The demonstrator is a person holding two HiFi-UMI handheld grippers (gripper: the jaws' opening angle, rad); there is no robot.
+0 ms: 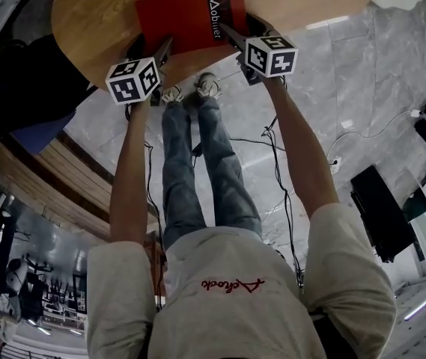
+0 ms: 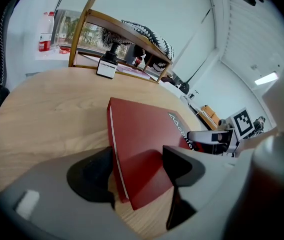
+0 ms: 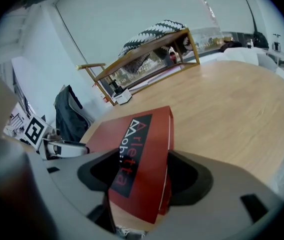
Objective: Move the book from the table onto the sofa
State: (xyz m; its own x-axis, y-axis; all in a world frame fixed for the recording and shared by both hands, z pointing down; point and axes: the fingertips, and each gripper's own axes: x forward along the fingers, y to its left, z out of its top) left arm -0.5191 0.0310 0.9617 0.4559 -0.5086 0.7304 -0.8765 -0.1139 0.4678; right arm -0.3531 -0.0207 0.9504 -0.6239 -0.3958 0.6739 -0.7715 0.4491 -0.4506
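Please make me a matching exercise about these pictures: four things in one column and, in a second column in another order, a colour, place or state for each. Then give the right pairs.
Column one
1. book
2. table
3. left gripper
4. bottle

Column two
A. round, light wood
B. jaws apart, a corner of the book between them
C. red, lying flat on the table
D. upright, beyond the table's far edge

Pairs: 1-C, 2-A, 3-B, 4-D

Light wood-grain surface point(image 1: 85, 21), smooth and matt; the book point(image 1: 179, 17) shows a matt red cover, white paper edges; the floor point(image 1: 370, 73) gleams, polished grey stone.
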